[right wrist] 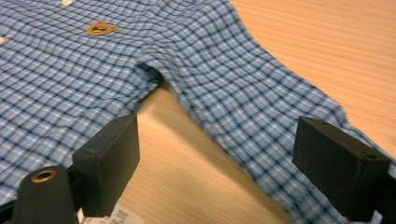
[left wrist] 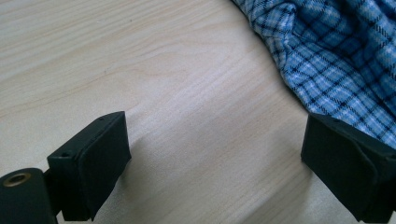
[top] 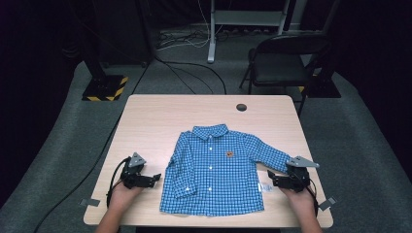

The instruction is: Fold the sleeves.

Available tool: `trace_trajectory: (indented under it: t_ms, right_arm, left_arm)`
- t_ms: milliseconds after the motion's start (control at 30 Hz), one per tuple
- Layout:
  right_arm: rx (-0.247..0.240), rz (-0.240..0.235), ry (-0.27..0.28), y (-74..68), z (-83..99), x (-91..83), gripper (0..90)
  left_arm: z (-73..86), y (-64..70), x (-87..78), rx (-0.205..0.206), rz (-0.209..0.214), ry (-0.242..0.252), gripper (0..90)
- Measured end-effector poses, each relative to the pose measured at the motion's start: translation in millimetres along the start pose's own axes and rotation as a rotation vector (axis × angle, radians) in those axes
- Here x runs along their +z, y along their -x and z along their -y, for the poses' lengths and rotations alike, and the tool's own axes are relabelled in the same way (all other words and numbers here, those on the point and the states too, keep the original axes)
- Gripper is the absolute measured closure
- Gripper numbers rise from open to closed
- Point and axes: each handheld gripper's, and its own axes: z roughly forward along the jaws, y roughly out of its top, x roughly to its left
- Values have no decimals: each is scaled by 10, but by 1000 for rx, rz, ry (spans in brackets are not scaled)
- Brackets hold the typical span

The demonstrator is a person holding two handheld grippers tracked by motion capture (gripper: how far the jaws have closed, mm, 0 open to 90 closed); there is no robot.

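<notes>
Blue checked shirt [top: 214, 170] lies flat, front up and buttoned, on the counter [top: 145, 116], between the two tools. Left tool [top: 156, 177]: jaws spread wide, gripping nothing, shirt edge [left wrist: 336, 60] just ahead by its right jaw. Right tool [top: 270, 178]: jaws spread wide, empty, straddling the sleeve [right wrist: 243, 107] without closing. A small brown badge [right wrist: 100, 29] sits on the chest ahead of the right tool; no lettering legible. A white tag [top: 265, 187] lies just beside the right tool; its print is too small to read.

blue checked shirt [top: 214, 170] flat on table [top: 160, 111], between left gripper [top: 154, 178] and right gripper [top: 272, 180]
</notes>
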Motion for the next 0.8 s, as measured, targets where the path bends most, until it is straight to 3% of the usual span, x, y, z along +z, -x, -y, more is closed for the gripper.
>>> trace_trajectory:
  t_ms: [167, 600, 800]
  right_arm:
    - [14, 25, 4, 67, 17, -18, 142]
    - [81, 180, 6, 303, 82, -81, 177]
    - [80, 214, -4, 339, 89, -77, 182]
  left_arm:
    - [-2, 0, 3, 1, -1, -2, 69]
    - [-5, -6, 11, -8, -8, -3, 57]
    - [-5, -18, 7, -17, -22, -5, 57]
